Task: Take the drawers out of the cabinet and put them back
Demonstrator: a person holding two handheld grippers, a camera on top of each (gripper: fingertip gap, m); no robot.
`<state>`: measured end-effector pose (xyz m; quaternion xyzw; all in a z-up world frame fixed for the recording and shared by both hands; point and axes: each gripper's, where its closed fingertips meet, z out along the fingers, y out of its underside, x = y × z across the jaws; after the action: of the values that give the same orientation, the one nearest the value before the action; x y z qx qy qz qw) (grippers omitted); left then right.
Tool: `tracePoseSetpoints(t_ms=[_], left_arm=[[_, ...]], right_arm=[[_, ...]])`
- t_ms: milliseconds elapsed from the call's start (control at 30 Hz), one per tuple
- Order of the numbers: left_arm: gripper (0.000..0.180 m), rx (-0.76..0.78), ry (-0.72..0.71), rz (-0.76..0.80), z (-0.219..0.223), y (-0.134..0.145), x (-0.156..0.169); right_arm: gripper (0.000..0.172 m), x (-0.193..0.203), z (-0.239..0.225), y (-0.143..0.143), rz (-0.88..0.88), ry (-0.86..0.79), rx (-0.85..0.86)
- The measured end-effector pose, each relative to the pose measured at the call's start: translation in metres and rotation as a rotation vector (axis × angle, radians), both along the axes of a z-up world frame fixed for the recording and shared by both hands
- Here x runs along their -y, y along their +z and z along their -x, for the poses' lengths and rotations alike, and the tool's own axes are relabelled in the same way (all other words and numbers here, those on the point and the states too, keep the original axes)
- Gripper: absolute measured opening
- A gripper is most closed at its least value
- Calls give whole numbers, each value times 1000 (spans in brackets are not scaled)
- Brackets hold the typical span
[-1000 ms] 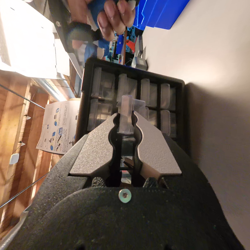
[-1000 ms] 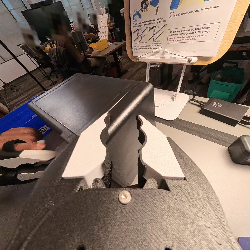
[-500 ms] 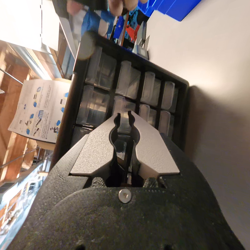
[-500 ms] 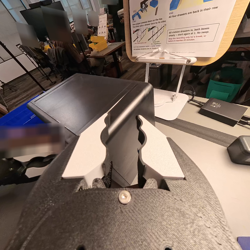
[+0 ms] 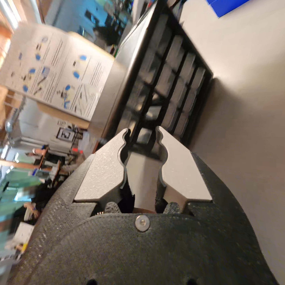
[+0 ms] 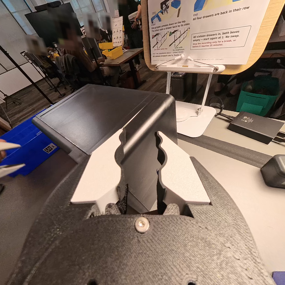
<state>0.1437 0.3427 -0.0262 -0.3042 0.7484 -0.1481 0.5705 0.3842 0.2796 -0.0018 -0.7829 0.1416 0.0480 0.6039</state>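
Observation:
The black cabinet [image 5: 135, 64] fills the upper middle of the left wrist view, which is blurred, and clear drawers [image 5: 165, 83] sit in its slots. My left gripper [image 5: 142, 131] is open, with nothing between its fingers, and stands a little off the cabinet's front. It also shows at the far left of the right wrist view [image 6: 9, 157]. My right gripper [image 6: 139, 132] is open and sits over the top right edge of the cabinet [image 6: 92, 120]. That edge runs between its fingers, and they do not clamp it.
A blue bin [image 6: 27, 148] lies left of the cabinet. An instruction board on a white stand [image 6: 192, 121] is behind it. A black power brick [image 6: 254, 128] and a dark device [image 6: 274, 171] lie on the grey table [image 6: 231, 200] to the right. People sit at desks far back.
A second ago my left gripper held a clear drawer partly in its slot. It pushed the drawer in, then opened, drew back and swung. My right gripper has not moved.

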Motion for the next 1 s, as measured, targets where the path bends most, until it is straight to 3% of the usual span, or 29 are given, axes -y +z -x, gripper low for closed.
tracePoseSetpoints(t_ms=[133,233,400,533,667,767,833,900,1000], left_arm=[[42,-125,161,46,64,21,-74],[44,-276,291,81,115,12,-138],[54,-594,448,187,183,-67,-221],[55,-727,556,197,210,-127,-266],[49,-765,624,223,219,-162,-290],[27,-806,674,206,229,-177,-302],[13,-810,685,226,231,-177,-301],[11,-813,704,250,232,-171,-295],[3,-783,731,274,229,-145,-280]], right_arm=[[41,0,0,0,3,-4,5],[41,0,0,0,5,-6,10],[41,0,0,0,5,-6,11],[41,0,0,0,4,-6,10],[42,0,0,0,3,-2,8],[42,0,0,-1,1,0,6],[42,0,0,-1,1,1,5],[42,0,0,-1,1,1,5],[42,0,0,0,1,1,6]])
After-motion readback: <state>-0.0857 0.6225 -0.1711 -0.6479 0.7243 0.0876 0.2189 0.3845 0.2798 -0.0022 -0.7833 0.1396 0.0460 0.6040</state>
